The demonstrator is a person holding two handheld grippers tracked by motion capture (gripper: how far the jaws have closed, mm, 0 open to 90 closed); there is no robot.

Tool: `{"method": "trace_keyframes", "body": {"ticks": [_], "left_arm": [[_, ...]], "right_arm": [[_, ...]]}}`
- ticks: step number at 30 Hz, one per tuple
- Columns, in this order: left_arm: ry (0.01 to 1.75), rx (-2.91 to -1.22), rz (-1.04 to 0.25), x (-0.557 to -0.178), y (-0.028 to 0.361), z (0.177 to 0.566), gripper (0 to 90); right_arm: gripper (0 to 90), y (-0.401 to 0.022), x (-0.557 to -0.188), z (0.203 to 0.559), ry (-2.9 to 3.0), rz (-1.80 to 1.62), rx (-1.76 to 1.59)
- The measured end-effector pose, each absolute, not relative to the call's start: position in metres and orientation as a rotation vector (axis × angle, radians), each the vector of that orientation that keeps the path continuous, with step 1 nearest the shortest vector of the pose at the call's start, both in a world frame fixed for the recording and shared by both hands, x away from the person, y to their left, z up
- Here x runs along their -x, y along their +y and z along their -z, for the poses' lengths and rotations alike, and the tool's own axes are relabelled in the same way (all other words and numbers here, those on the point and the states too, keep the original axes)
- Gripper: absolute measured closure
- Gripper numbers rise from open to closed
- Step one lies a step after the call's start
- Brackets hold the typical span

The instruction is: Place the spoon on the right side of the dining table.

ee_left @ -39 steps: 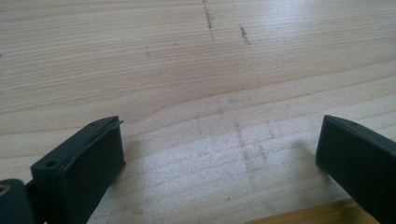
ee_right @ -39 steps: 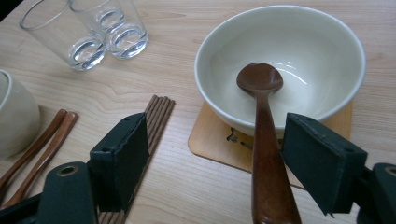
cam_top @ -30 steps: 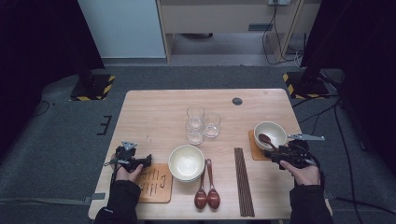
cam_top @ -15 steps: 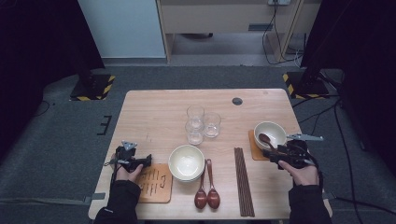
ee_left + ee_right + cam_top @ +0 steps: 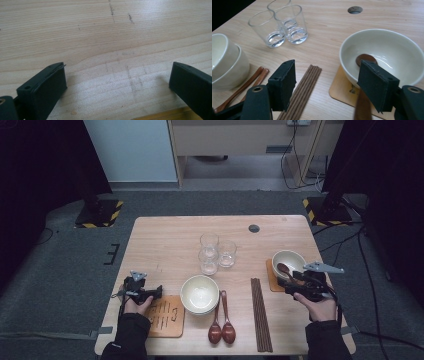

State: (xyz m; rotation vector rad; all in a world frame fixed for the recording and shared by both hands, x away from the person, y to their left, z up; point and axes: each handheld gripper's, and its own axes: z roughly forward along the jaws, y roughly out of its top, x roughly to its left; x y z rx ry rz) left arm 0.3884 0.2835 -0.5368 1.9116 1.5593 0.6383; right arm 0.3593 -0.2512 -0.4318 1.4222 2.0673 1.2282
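A cream bowl [image 5: 289, 261] [image 5: 384, 50] stands on a wooden coaster [image 5: 272, 275] [image 5: 342, 90] at the table's right. A brown wooden spoon [image 5: 284, 268] [image 5: 365, 58] rests with its head in the bowl and its handle over the near rim. My right gripper [image 5: 292, 277] [image 5: 327, 67] is open at that rim. Its jaws have just been closing a little. The spoon's handle runs by the inner side of one jaw, and the other jaw stands well off. My left gripper [image 5: 157, 291] [image 5: 117, 67] is open, low over bare wood at the left.
Two stacked cream bowls [image 5: 200, 292] [image 5: 224, 62] sit at front centre, with two brown spoons [image 5: 222, 320] [image 5: 249, 82] and a bundle of dark chopsticks [image 5: 261, 312] [image 5: 304, 85] to their right. Three glasses [image 5: 215, 252] [image 5: 284, 25] stand mid-table. A second coaster [image 5: 165, 315] [image 5: 162, 116] lies by my left gripper.
The right hand has edged slightly left toward the bowl. The left hand has kept still.
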Motion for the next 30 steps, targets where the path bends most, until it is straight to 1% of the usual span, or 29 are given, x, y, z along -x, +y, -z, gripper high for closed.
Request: {"method": "trace_keyframes", "body": {"ticks": [9, 25, 30], "left_arm": [[1.55, -1.909, -0.641, -0.387, 0.287, 0.536, 4.6], [1.558, -1.912, -0.643, -0.388, 0.287, 0.537, 1.0], [1.558, -1.914, -0.644, -0.388, 0.287, 0.537, 0.7]], "right_arm": [[32.6, -0.229, -0.355, 0.439, 2.112, -1.225, -1.378], [34.9, -0.217, -0.346, 0.466, 2.141, -1.133, -1.376], [35.0, -0.214, -0.344, 0.468, 2.154, -1.128, -1.36]]}}
